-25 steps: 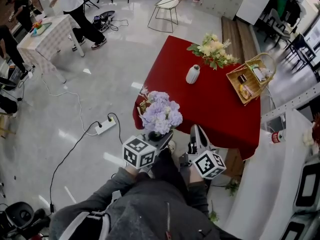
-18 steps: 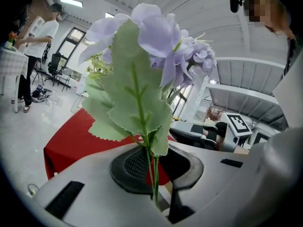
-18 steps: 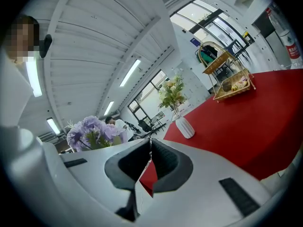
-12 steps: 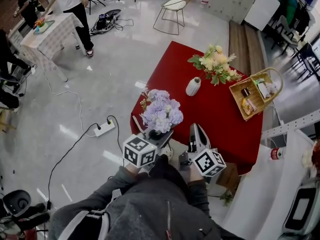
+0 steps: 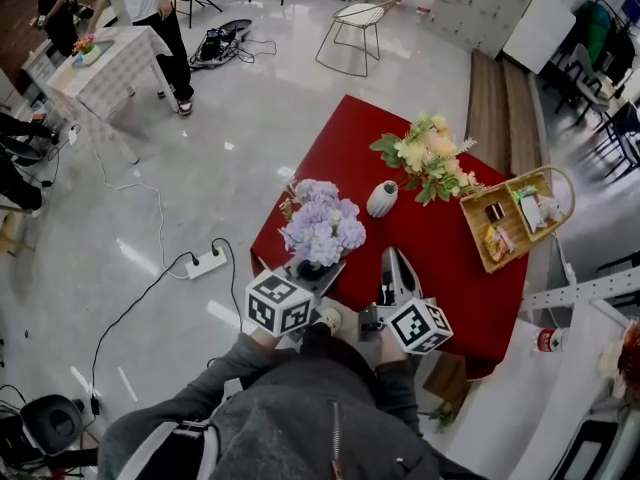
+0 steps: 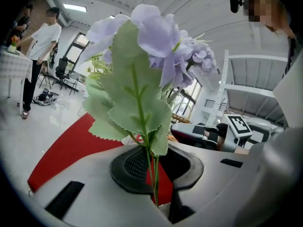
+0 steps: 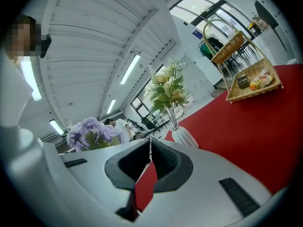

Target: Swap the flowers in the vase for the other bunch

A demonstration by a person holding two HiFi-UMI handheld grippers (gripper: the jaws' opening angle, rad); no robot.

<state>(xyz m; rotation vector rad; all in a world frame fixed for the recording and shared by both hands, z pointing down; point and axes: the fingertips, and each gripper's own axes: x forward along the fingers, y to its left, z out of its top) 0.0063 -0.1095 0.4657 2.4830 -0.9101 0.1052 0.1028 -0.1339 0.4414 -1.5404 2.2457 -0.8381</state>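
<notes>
A white vase (image 5: pixel 381 199) stands on the red table (image 5: pixel 455 268) with a yellow and cream bunch (image 5: pixel 430 156) in it. In the right gripper view the same vase (image 7: pixel 183 136) shows that bunch's (image 7: pixel 168 91) stems going into its neck. My left gripper (image 5: pixel 312 268) is shut on the stems of a purple bunch (image 5: pixel 322 226) and holds it upright over the table's near edge. Seen from the left gripper (image 6: pixel 154 167), the purple flowers (image 6: pixel 161 37) fill the view. My right gripper (image 5: pixel 392 263) is beside it, shut and empty, short of the vase.
A wicker basket (image 5: pixel 515 218) with small items sits on the table's right side. A power strip (image 5: pixel 207 261) and cables lie on the floor at left. Farther off stand a wire chair (image 5: pixel 355 23), a checked table (image 5: pixel 100 63) and people.
Both grippers have come closer to the red table, and the vase now lies nearer in the head view. The purple bunch stays held in the left gripper. The right gripper stays shut.
</notes>
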